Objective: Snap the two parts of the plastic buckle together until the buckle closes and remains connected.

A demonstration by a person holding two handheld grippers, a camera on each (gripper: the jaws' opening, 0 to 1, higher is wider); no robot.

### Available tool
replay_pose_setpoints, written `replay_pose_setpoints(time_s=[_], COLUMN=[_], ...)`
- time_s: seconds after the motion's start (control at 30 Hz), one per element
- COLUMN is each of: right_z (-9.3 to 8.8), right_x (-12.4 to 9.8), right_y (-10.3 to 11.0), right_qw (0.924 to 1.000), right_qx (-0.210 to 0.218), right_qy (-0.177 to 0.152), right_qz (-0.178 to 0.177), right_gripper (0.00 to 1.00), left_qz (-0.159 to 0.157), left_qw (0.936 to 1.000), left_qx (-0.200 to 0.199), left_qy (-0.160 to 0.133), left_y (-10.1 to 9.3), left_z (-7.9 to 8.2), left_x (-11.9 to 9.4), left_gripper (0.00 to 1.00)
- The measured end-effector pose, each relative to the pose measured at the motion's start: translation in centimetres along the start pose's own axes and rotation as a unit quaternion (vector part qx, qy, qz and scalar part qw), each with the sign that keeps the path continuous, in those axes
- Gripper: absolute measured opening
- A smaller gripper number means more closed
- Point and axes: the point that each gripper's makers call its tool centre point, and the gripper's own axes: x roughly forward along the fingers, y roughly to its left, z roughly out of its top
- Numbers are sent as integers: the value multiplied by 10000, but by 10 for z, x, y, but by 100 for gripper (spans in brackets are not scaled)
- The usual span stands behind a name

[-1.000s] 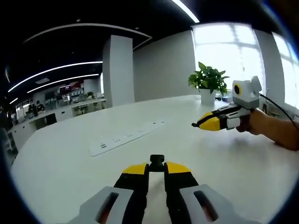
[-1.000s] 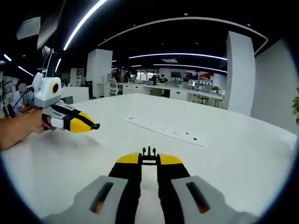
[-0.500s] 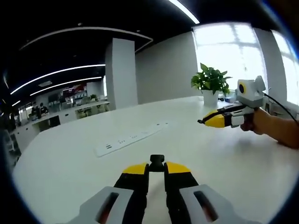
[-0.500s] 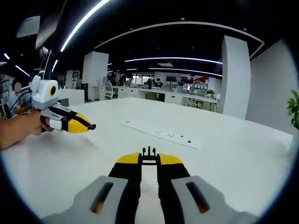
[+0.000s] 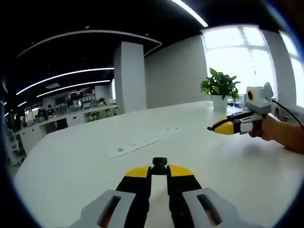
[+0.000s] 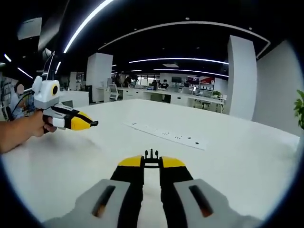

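Note:
My left gripper [image 5: 159, 170] is shut on the black socket half of the buckle [image 5: 159, 165], which pokes out between its yellow tips above the white table [image 5: 71, 166]. My right gripper [image 6: 151, 161] is shut on the black pronged half of the buckle [image 6: 151, 155], whose prongs stick up past its tips. In the left gripper view the right gripper [image 5: 212, 128] hangs at the right, held by a hand [image 5: 268, 129]. In the right gripper view the left gripper [image 6: 93, 124] hangs at the left, held by a hand [image 6: 28, 127]. The two grippers are far apart.
A white power strip [image 5: 142, 141] [image 6: 166, 134] lies flat in the middle of the table. A potted green plant [image 5: 219, 88] stands at the table's far edge near bright windows. Office desks with people fill the background [image 6: 156, 90].
Both views have shifted a little. The right gripper has slid rightward in the left gripper view; the left gripper sits slightly higher in the right gripper view. Both grips hold as before.

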Motion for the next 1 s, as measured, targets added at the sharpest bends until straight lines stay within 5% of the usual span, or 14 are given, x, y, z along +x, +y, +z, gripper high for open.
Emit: replay_pose_setpoints(time_s=[1.0], right_z=[-4], right_x=[-36], right_y=[8], right_qw=[9998], right_qx=[200], right_qy=[-34], right_qz=[-65], right_gripper=[11], left_qz=[-245], left_qw=[9988], left_qx=[-405], left_qy=[91], left_y=[-21], left_z=[-10], left_x=[-33], left_gripper=[12])
